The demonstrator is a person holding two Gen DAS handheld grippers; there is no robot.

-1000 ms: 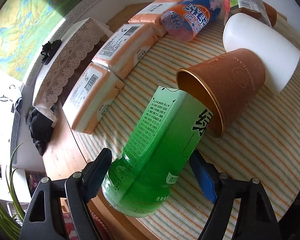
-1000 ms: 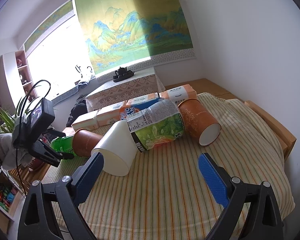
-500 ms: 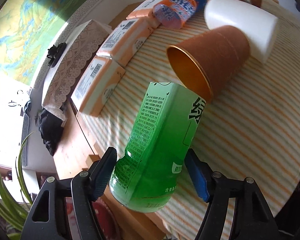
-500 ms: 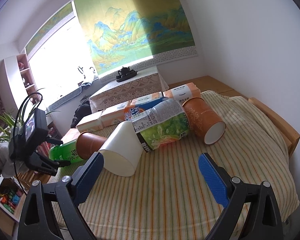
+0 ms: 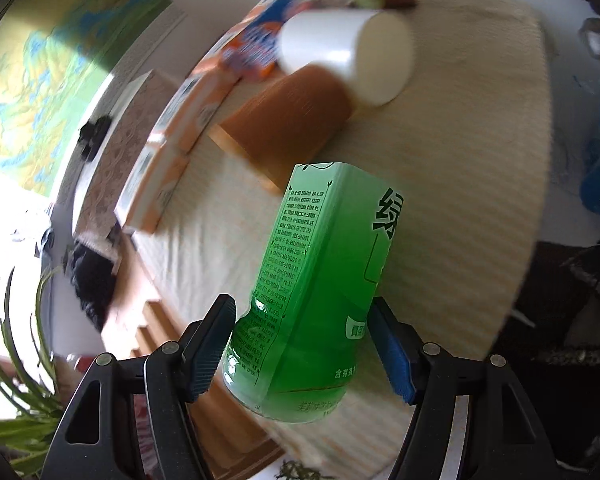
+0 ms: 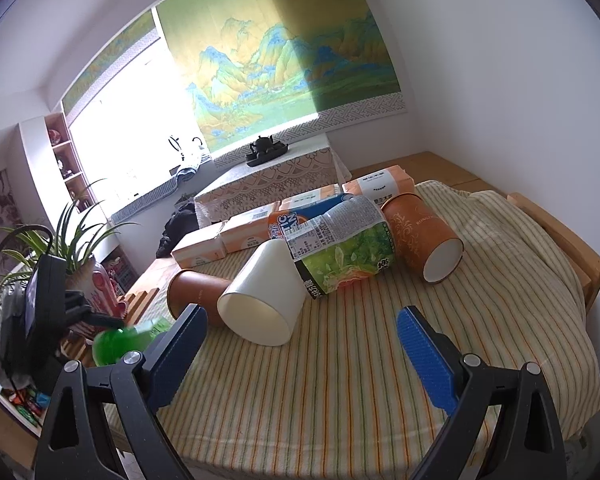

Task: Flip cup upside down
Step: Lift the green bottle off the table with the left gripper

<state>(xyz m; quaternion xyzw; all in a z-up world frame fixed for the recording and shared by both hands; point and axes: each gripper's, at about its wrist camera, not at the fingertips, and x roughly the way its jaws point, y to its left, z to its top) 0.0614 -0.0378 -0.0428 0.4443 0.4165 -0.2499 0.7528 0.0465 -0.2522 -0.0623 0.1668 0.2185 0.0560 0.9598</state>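
While the left gripper point(image 5: 302, 344) clamps the green cup point(image 5: 316, 280) at the lower centre of the left wrist view, a brown cup point(image 5: 288, 120) and a white cup point(image 5: 340, 48) lie on their sides on the striped cloth point(image 5: 460, 184) above it. Seen from the right wrist, the right gripper point(image 6: 302, 354) is spread wide with nothing between its pads, low in the frame over the striped cloth point(image 6: 340, 380), and the green cup point(image 6: 116, 344) shows at the lower left edge beside the table.

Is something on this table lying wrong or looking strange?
Yes. No cup stands upright: the white cup and both brown cups lie on their sides on the striped cloth. The left gripper grips a green bottle, not a cup.
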